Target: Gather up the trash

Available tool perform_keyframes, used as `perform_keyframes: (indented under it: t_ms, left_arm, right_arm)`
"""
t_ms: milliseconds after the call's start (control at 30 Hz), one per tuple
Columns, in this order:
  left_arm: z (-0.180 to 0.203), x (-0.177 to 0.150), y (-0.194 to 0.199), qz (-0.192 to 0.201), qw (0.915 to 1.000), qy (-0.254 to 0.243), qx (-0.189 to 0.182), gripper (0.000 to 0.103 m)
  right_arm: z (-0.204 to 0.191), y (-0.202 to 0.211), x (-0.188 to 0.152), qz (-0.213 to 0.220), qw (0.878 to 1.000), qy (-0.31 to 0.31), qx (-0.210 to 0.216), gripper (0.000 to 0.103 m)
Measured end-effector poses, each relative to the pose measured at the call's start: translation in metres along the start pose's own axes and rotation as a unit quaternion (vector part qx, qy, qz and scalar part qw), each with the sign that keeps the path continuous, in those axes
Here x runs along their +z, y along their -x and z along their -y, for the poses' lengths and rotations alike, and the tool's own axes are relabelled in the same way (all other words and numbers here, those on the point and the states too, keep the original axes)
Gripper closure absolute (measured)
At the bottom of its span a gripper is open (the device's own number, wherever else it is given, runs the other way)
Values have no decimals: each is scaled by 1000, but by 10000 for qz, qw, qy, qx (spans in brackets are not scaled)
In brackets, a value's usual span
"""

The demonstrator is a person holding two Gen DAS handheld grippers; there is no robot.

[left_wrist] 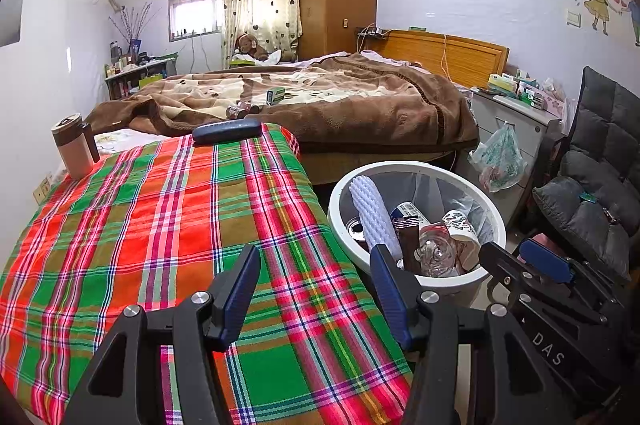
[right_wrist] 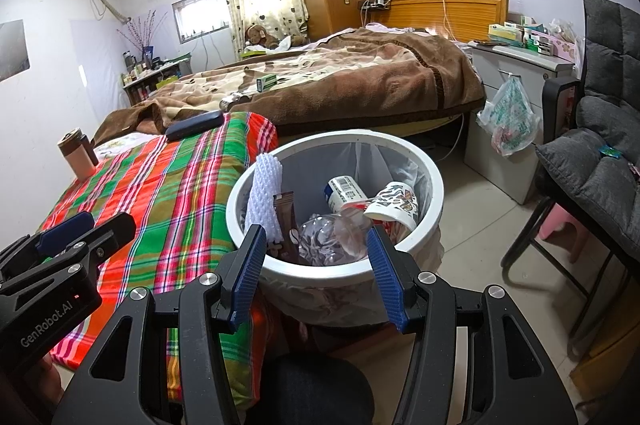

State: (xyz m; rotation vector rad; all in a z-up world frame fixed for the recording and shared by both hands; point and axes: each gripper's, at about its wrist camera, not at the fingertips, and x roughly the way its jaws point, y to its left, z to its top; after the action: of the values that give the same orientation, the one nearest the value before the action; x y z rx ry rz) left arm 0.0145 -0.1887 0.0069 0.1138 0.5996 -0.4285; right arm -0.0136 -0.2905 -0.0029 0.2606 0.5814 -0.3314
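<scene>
Hovering: left gripper (left_wrist: 316,289) jaws apart, empty, over plaid cloth (left_wrist: 160,225) right edge | right gripper (right_wrist: 316,265) jaws apart, empty, above round white plastic trash bin (right_wrist: 434,193) near rim

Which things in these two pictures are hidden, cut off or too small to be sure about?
- Bin bottom: both views, covered by the foam net, clear bottle and paper cup.
- Small items on the brown blanket: both views, too small to identify.
- Hanging plastic bag contents: both views, hidden by the film.
</scene>
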Motion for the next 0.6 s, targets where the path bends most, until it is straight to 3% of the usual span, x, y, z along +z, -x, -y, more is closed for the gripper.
perform_keyframes:
  t_ms: [600]
  left_arm:
    - [-3,-4,-1,-12,10000,21,-41,46]
  right_arm:
    - [-5,0,0,-17,10000,28,10,49]
